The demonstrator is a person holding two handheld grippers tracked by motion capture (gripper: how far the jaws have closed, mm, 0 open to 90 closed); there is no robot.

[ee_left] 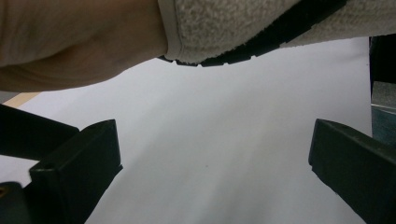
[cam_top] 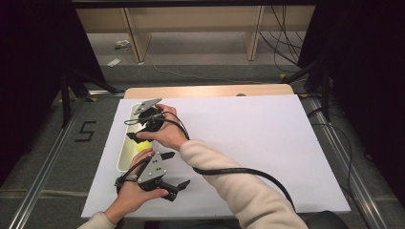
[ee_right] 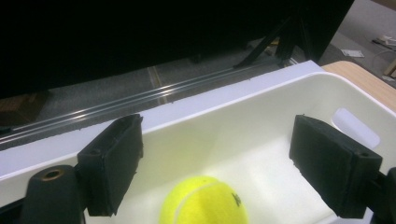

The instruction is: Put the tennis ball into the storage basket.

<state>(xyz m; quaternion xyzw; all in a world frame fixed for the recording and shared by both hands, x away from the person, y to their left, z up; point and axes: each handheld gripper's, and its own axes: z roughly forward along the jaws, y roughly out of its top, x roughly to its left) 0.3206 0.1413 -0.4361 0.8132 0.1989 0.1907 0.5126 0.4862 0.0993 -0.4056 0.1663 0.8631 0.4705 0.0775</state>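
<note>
The high view looks forward and down on the whole white table (cam_top: 248, 143). The right gripper view peers closely into the far-left bin (ee_right: 261, 121), the left gripper view low across the tabletop; both share that table.

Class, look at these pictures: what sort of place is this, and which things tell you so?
Probably a lab or recording workspace, not a home: a white-covered table ringed by dark curtains, metal floor rails with a marked "5", loose cables, and hand-held black grippers, the right gripper over a yellow tennis ball.
</note>
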